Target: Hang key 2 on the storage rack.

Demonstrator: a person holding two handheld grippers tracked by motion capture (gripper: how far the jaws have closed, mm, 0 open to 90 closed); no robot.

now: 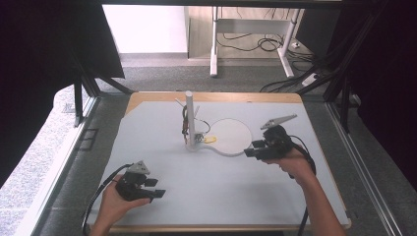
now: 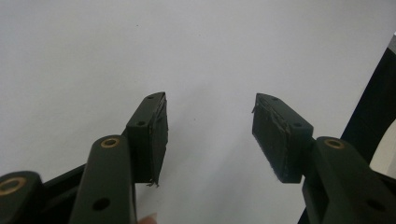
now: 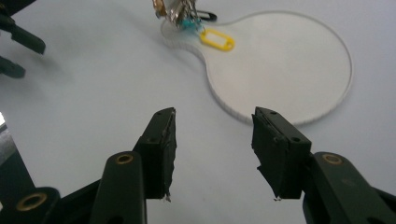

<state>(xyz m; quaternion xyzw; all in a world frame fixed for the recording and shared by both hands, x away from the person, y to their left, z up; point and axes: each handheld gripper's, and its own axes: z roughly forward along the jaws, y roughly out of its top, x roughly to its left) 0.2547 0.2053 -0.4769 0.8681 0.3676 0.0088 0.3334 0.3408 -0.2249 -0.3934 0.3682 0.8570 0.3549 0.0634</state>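
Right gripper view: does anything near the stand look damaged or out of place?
Nothing stands out. The yellow key tag lies flat on the clear base plate beside the stand. Both grippers, left and right, are open and empty.

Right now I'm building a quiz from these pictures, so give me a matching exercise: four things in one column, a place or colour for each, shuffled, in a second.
Things:
1. key tag
2. round clear plate
3. white post
4. left gripper

Places or colours:
A. upright on the stand's base
B. yellow
C. near table edge, jaws apart
D. flat, ahead of the right gripper

Pairs: 1-B, 2-D, 3-A, 4-C
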